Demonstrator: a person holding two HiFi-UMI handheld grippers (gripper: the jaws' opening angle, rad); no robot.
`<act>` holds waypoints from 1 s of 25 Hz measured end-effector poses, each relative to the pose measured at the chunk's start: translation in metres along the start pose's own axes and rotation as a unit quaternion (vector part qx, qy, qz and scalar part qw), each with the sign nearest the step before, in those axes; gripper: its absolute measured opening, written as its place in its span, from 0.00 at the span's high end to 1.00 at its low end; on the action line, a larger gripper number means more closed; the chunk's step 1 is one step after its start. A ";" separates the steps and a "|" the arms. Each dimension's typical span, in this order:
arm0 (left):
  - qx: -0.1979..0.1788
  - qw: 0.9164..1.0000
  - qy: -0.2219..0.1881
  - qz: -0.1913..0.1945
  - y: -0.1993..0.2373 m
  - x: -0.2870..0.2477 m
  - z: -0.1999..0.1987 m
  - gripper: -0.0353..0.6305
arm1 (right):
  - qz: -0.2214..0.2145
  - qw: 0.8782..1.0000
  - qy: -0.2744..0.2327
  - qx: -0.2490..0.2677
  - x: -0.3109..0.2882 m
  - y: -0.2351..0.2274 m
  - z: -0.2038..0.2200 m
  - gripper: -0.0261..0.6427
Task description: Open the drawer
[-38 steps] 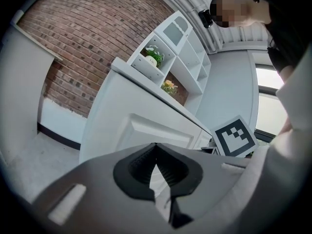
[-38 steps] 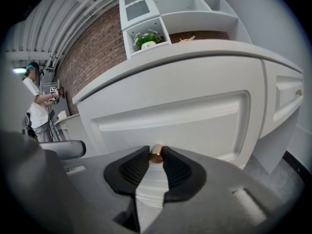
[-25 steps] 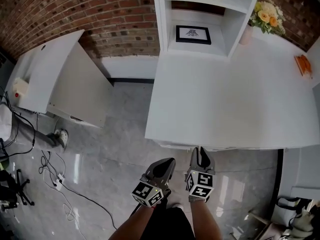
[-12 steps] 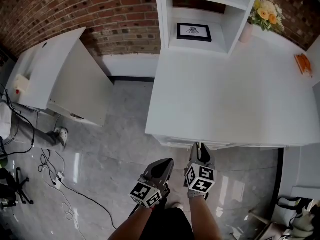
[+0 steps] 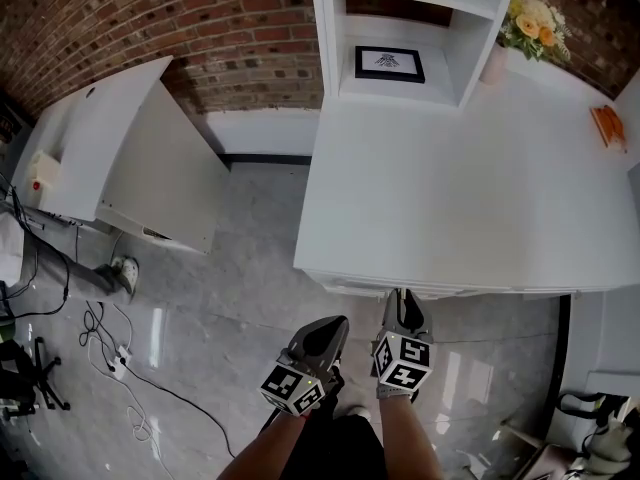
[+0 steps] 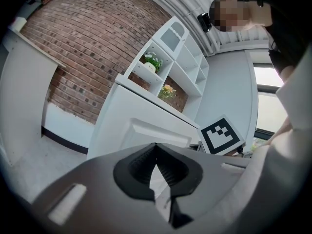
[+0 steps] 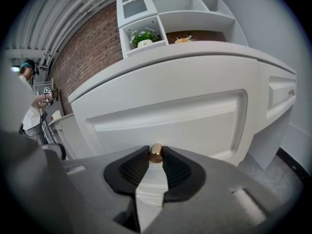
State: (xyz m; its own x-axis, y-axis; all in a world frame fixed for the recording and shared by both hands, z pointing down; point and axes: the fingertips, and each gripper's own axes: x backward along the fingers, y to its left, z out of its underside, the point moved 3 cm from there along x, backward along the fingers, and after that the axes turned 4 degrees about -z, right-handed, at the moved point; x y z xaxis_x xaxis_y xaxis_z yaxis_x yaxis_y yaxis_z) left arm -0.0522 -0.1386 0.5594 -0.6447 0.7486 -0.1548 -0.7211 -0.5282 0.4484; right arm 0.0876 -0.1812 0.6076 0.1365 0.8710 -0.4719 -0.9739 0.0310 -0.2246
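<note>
Jutting straight out of drawer (image 7: pixel 170 116): brass knob (image 7: pixel 156 154).

brick wall (image 5: pixel 200 18) | glossy grey floor (image 5: pixel 240 268) | white shelving (image 5: pixel 322 28) | possibly a window (image 6: pixel 282 99)

the white panelled drawer front (image 7: pixel 165 116) carries a small shiny brass-coloured round knob (image 7: pixel 156 153). the flat desk top (image 5: pixel 450 198) above it is plain white, as is the tall open shelf unit (image 5: pixel 322 38). the rough brick wall (image 5: pixel 150 18) is red-brown with pale mortar lines. the glossy floor (image 5: pixel 230 268) is grey, marbled with lighter veins. the small black-framed picture (image 5: pixel 389 64) has a white ground, and the bunch of flowers (image 5: pixel 532 23) is yellow and cream.
</note>
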 end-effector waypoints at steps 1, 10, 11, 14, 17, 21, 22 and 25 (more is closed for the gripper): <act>0.000 1.000 0.000 0.000 0.000 0.001 0.001 0.94 | -0.001 1.000 0.001 0.001 0.001 0.001 0.000 0.83; -0.001 1.000 -0.003 0.002 -0.006 0.003 0.000 0.94 | -0.004 1.000 0.005 0.010 0.008 0.003 0.004 0.83; -0.001 1.000 -0.005 0.003 -0.006 0.004 0.002 0.94 | -0.004 1.000 0.005 0.011 0.009 0.003 0.005 0.83; -0.001 1.000 -0.008 0.003 -0.008 0.007 0.004 0.94 | -0.004 1.000 0.007 0.014 0.012 0.004 0.006 0.83; -0.003 1.000 -0.008 0.000 -0.010 0.011 0.004 0.94 | -0.005 1.000 0.007 0.015 0.014 0.005 0.007 0.83; -0.003 1.000 -0.010 -0.002 -0.011 0.015 0.007 0.94 | -0.007 1.000 0.006 0.018 0.017 0.004 0.009 0.83; -0.004 1.000 -0.009 -0.003 -0.012 0.016 0.007 0.94 | -0.007 1.000 0.007 0.020 0.017 0.004 0.009 0.83; -0.005 1.000 -0.008 -0.007 -0.013 0.020 0.003 0.94 | -0.007 1.000 0.008 0.022 0.020 0.005 0.010 0.83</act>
State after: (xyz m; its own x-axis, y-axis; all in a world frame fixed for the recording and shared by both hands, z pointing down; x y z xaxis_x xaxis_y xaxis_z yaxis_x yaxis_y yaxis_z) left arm -0.0549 -0.1155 0.5532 -0.6309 0.7617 -0.1476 -0.7323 -0.5219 0.4374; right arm 0.0836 -0.1586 0.6061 0.1518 0.8629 -0.4820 -0.9790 0.0639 -0.1938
